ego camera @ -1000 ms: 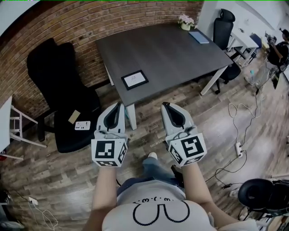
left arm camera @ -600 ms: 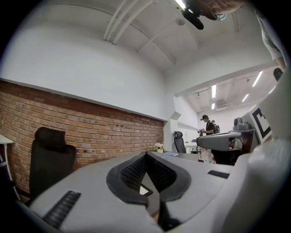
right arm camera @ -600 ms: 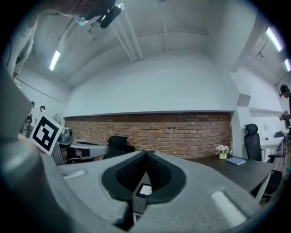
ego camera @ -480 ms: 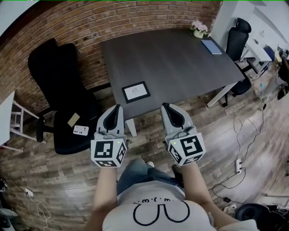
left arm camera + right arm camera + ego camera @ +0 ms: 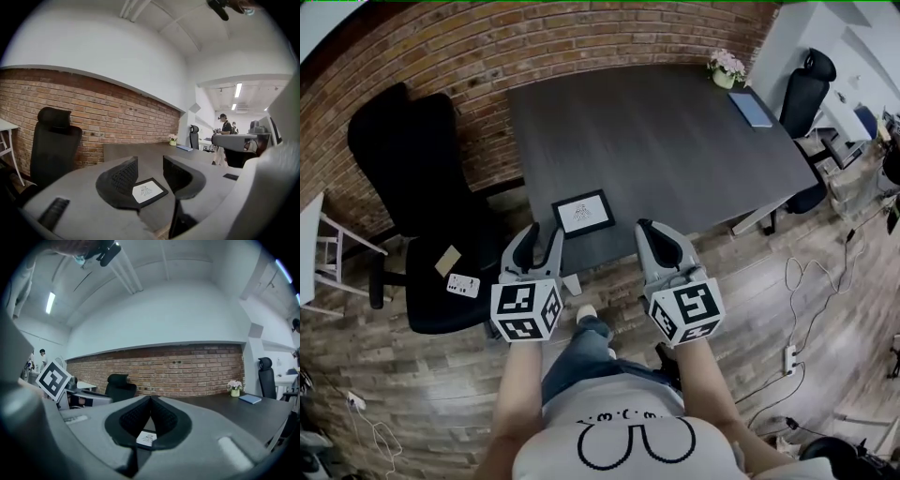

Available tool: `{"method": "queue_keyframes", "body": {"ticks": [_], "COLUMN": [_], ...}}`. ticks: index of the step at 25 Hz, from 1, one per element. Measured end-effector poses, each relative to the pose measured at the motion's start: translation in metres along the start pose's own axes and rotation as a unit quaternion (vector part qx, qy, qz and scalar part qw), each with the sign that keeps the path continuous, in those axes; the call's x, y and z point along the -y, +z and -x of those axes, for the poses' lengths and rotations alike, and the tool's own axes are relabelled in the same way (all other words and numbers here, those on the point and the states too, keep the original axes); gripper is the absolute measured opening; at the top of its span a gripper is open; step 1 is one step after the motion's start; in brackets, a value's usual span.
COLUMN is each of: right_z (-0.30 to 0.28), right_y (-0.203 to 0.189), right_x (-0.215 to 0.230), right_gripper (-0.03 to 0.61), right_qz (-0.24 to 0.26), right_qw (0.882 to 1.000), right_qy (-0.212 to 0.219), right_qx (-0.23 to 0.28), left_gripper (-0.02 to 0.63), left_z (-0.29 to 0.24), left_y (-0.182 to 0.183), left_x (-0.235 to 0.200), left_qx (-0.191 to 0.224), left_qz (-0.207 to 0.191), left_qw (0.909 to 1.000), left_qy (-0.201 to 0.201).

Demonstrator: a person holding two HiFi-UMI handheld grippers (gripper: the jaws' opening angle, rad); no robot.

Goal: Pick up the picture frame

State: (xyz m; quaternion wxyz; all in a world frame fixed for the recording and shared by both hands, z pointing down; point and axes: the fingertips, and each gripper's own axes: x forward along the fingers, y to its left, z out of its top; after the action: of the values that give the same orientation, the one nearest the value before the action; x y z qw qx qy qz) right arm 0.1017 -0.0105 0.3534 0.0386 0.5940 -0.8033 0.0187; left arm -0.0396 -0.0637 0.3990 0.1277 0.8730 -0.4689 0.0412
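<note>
Picture frame [image 5: 583, 213] lies flat on the dark table [image 5: 656, 122], at its near edge by the corner. Left gripper [image 5: 538, 242] is just short of that edge; its jaws are parted and have just been opening, with nothing between them and the frame untouched ahead. Right gripper [image 5: 647, 230] is alongside, clenched tight and empty. Black office chair [image 5: 422, 187] stands left of the table; a flower pot [image 5: 727, 67] is at the far corner.

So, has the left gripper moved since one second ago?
Yes. The left gripper has come forward toward the picture frame on the table; its jaws have just been opening, with nothing between them.
</note>
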Motion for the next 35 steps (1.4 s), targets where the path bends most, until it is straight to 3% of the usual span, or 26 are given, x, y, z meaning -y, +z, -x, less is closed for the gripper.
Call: {"method": "queue_keyframes", "body": {"ticks": [9, 16, 25, 35], "right_z": [-0.085, -0.137, -0.166, -0.188], "right_y": [-0.019, -0.061, -0.108, -0.141], "right_x": [0.036, 0.052, 0.053, 0.065], "right_gripper": [-0.005, -0.005, -0.005, -0.005], "right_qz": [-0.004, -0.015, -0.030, -0.052], "right_qw": [0.999, 0.995, 0.987, 0.979], "right_qy": [0.009, 0.011, 0.021, 0.039], "right_qx": [-0.039, -0.095, -0.158, -0.192], "left_gripper": [0.164, 0.163, 0.163, 0.163], "left_z": [-0.072, -0.111, -0.134, -0.153], "left_y": [-0.023, -0.068, -0.129, -0.170], "left_x": [-0.052, -0.074, -0.076, -0.080], "left_qx": [-0.062, -0.132, -0.221, -0.281], "left_qz": [0.019, 0.051, 0.109, 0.155], "left_qw": [0.9976, 0.9896, 0.9690, 0.9450], "left_qy": [0.024, 0.021, 0.019, 0.062]}}
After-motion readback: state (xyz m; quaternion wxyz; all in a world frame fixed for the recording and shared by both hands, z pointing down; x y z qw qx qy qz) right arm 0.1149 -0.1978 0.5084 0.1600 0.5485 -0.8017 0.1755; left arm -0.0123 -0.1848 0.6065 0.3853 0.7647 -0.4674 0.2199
